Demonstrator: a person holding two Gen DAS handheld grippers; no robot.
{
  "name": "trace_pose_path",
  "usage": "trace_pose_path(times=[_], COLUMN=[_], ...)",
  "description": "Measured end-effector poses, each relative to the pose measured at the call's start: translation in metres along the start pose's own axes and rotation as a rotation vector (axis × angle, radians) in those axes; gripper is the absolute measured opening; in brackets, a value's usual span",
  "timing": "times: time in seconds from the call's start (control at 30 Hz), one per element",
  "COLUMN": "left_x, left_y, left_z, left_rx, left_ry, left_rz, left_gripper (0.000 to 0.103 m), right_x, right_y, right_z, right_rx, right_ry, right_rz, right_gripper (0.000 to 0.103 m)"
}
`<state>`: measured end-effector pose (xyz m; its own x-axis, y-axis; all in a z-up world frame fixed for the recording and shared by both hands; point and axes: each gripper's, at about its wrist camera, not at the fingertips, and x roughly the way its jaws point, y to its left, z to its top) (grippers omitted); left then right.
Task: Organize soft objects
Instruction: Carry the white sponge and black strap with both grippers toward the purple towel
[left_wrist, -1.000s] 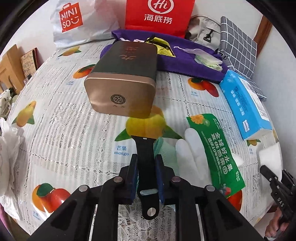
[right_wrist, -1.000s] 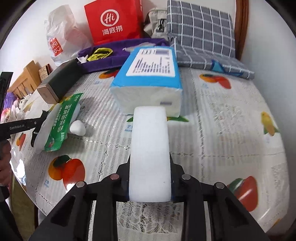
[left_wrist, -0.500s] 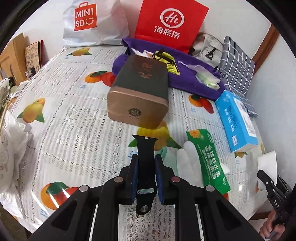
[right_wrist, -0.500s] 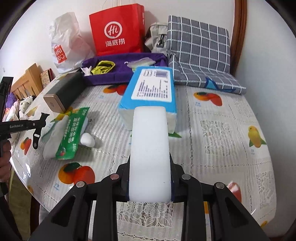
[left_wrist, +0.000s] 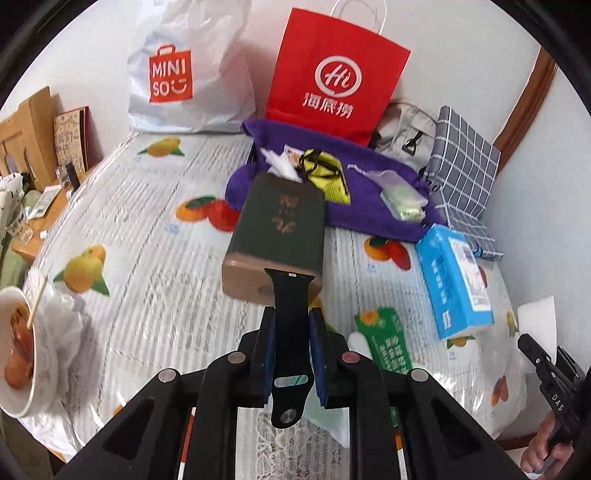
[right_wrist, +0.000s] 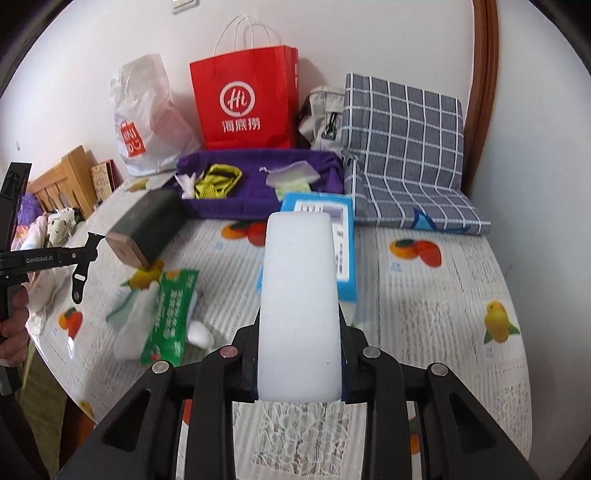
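Left gripper (left_wrist: 291, 341) clamping black strap (left_wrist: 291, 325), right gripper (right_wrist: 300, 354) clamping white sponge (right_wrist: 300, 295)

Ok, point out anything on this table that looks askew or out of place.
The green tissue pack lies crumpled and open, white tissue spilling from it, with a loose white wad beside it. The dark tin lies on its side. Nothing looks spilled or broken.

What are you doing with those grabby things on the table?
A person is sorting soft things with two tools. The left hand-held gripper is shut on a black rubber watch strap, and the right hand-held gripper is shut on a white foam sponge block. Both are held above the fruit-patterned tablecloth, facing the purple fabric tray.
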<state>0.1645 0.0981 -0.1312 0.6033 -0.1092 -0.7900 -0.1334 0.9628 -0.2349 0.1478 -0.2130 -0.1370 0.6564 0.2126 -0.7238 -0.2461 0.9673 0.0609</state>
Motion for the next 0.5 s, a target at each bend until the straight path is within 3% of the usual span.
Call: trace_pose_path(times=[0.5], left_x=[0.004], left_y=[-0.008], left_z=[0.054], left_rx=[0.006], left_ry=[-0.029], left_rz=[-0.003], left_gripper=[0.017], right_x=[0.005], right_y=[0.001], right_z=[0.069], right_rx=[0.011], right_ry=[-0.053], right_rz=[0.042], right_gripper=[0.029])
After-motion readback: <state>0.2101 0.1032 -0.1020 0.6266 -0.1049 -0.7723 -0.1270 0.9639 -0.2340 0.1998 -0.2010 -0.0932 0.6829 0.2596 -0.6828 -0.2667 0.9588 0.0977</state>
